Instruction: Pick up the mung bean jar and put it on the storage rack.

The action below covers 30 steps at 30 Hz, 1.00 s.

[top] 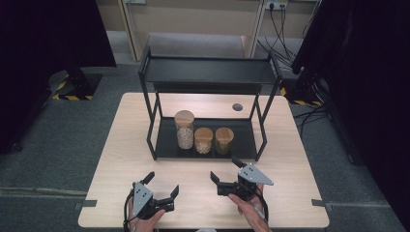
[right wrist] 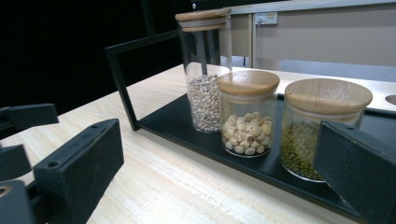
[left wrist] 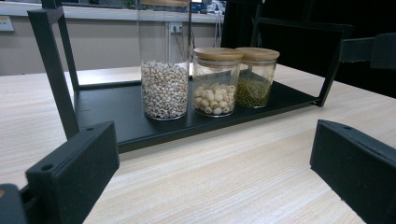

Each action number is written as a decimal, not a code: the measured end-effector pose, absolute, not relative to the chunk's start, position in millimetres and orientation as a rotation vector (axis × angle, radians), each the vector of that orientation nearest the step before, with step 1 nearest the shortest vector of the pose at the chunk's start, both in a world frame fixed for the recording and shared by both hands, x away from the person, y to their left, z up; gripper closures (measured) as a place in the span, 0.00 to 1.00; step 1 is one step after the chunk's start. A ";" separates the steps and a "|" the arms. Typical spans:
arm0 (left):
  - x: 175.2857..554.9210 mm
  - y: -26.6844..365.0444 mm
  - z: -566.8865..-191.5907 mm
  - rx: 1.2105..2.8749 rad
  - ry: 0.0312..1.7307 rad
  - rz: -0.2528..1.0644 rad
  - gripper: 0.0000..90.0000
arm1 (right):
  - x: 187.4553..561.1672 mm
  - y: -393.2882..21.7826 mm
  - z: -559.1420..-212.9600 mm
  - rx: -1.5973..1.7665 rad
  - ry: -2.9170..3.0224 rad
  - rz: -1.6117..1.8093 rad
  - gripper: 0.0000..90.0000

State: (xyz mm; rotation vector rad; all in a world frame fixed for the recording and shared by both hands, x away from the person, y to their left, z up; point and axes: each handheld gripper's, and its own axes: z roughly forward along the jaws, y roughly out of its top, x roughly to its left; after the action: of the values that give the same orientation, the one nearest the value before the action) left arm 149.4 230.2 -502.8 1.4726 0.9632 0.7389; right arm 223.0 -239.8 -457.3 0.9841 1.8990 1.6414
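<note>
Wooden table (top: 121, 159): both grippers, left (top: 162, 184) and right (top: 226, 169), spread empty before the rack (top: 208, 72); right should square on the green-bean jar (top: 224, 140), nearest of 3.

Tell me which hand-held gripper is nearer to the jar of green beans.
Right. The right hand-held gripper sits just in front of the green-bean jar, open. The left hand-held gripper is farther back and off to the left, also open.
</note>
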 end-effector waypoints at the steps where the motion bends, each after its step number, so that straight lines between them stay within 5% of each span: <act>1: 149.4 230.3 -502.8 1.471 0.964 0.738 0.01 | 221.3 -240.6 -459.2 0.983 1.903 1.649 0.02; 30: 149.1 231.2 -502.5 1.466 0.961 0.740 0.01 | 212.2 -246.5 -475.6 0.990 1.946 1.652 0.02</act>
State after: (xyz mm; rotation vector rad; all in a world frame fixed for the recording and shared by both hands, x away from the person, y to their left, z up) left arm 149.1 231.2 -502.5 1.4662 0.9611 0.7402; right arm 212.2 -246.5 -475.6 0.9899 1.9464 1.6520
